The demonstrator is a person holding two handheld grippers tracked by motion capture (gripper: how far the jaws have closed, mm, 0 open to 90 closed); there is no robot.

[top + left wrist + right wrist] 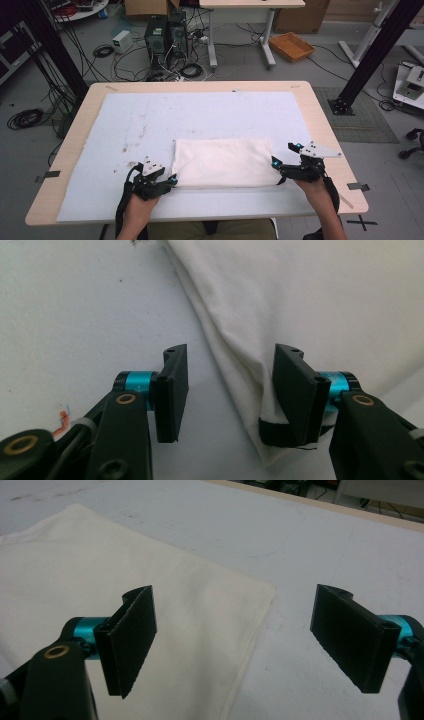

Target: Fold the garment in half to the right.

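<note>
Meanwhile folded cloth (223, 161) on mat (150, 120); no containers.

The high view looks forward and down over the whole table (320, 130) from afar. Each gripper view sits close, low over the mat (150, 120), looking along its own jaws; all three share the cloth (222, 162).
</note>
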